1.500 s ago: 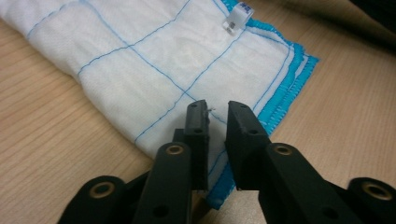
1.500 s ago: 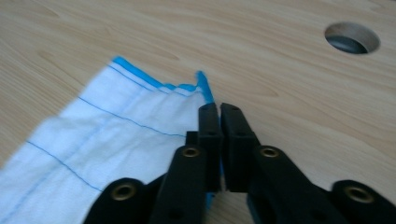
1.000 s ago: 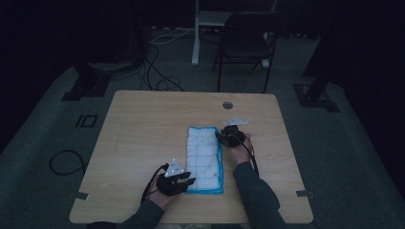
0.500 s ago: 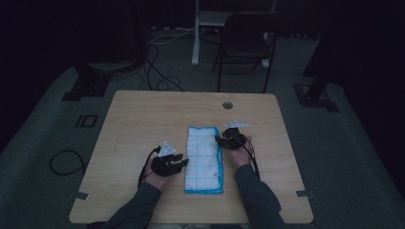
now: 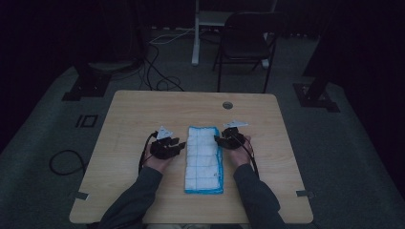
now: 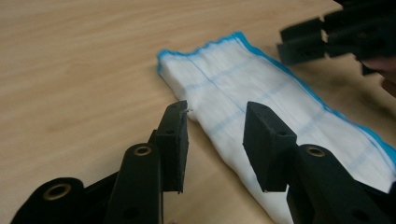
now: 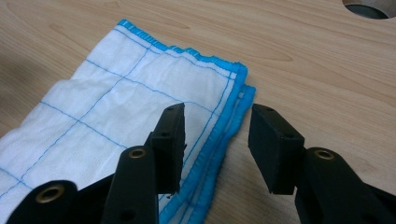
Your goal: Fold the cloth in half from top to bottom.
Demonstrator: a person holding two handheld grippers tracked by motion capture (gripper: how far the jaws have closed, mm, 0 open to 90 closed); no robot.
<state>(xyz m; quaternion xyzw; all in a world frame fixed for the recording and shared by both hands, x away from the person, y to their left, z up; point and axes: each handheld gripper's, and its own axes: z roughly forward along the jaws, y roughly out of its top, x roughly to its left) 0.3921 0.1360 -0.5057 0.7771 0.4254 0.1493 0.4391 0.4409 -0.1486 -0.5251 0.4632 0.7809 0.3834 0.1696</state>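
High view: folded white cloth with blue edging [image 5: 204, 160] lying lengthwise at the bench [image 5: 143, 109] centre; left gripper [image 5: 168, 147] just beside its left edge, right gripper [image 5: 228, 139] at its far right corner, contact hard to judge in the dim light; chair [image 5: 246, 45] beyond the far edge. Left gripper view: jaws released, having just been opening, cloth's left edge between them but unpressed; right gripper [image 6: 327, 39] at the far side. Right gripper view: jaws parted, astride the cloth's [image 7: 140, 116] blue-hemmed corner, not clenching it; bench hole [image 7: 371, 7] far right.
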